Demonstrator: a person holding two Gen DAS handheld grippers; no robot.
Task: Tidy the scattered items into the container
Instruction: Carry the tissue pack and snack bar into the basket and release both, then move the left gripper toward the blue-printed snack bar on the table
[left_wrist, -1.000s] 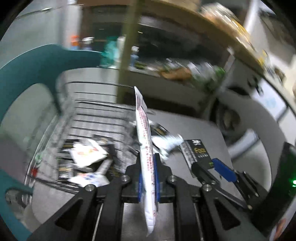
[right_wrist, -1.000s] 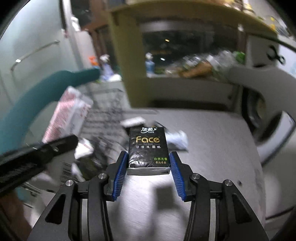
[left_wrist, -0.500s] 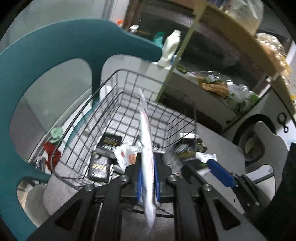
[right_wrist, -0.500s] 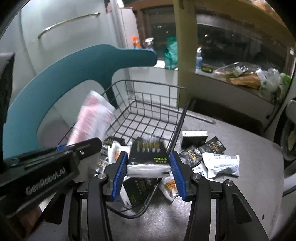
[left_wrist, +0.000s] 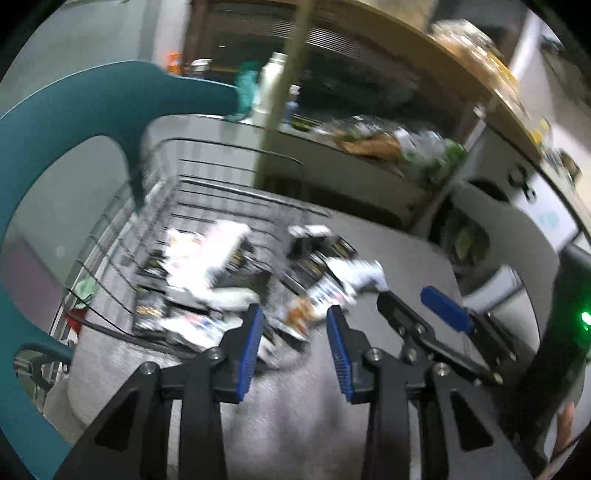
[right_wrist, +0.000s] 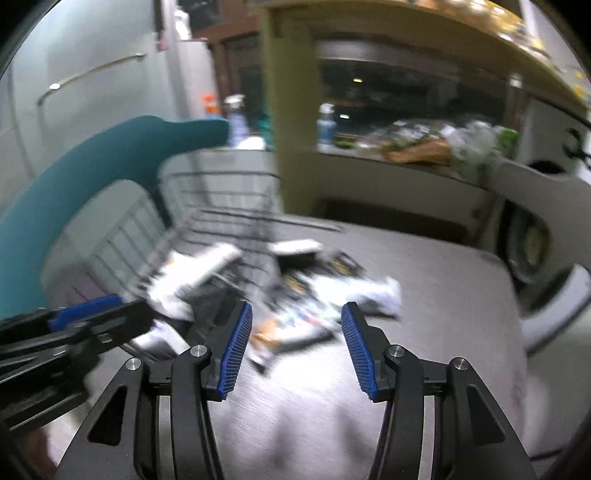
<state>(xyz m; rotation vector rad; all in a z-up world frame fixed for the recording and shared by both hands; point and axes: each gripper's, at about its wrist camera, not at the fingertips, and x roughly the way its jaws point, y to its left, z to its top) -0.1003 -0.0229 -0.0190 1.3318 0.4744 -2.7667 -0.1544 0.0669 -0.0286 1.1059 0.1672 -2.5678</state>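
Both claws hanging empty over the grey table, near the wire basket.

The left gripper (left_wrist: 295, 325) is spreading its jaws, nothing between the blue pads; the right gripper (right_wrist: 295, 325) is standing partly open with its gap bare too. Ahead and left of both claws, the wire basket (left_wrist: 207, 173) is holding blurred white and dark packets (left_wrist: 199, 258). More scattered packets (right_wrist: 325, 284) are lying on the table (right_wrist: 424, 295) just beyond the right claw's fingertips, beside the basket's right wall. A teal chair back (left_wrist: 74, 110) is curving round the basket's far left.
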